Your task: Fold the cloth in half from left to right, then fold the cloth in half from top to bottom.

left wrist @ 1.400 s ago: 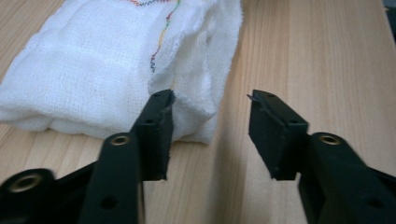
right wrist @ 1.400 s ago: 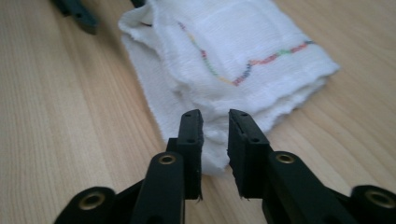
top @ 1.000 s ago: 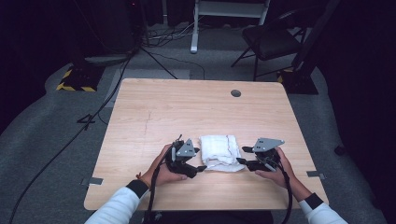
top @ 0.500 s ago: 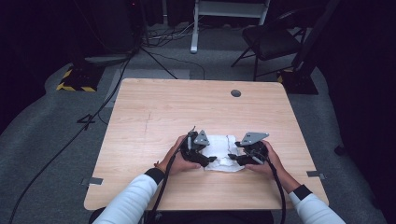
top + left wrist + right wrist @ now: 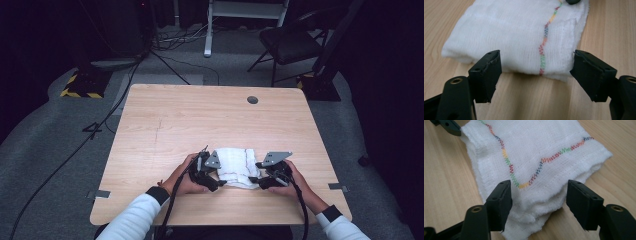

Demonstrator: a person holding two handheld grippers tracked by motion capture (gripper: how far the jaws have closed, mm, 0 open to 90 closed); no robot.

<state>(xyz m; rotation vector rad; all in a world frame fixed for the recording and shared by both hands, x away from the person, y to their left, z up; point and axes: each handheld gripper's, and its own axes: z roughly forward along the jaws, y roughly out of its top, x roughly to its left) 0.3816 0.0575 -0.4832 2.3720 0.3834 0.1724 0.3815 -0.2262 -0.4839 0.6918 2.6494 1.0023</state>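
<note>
Both hands have closed in on the folded white cloth with rainbow stitching, claws opening, gripping nothing.

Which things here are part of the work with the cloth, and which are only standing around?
Part of the work:
- folded white cloth with multicoloured zigzag stitching
- left hand-held gripper, open, at one end of the cloth
- right hand-held gripper, open, at the other end
- wooden table under it

Only standing around:
- black chair on the floor behind
- cables on the floor
</note>
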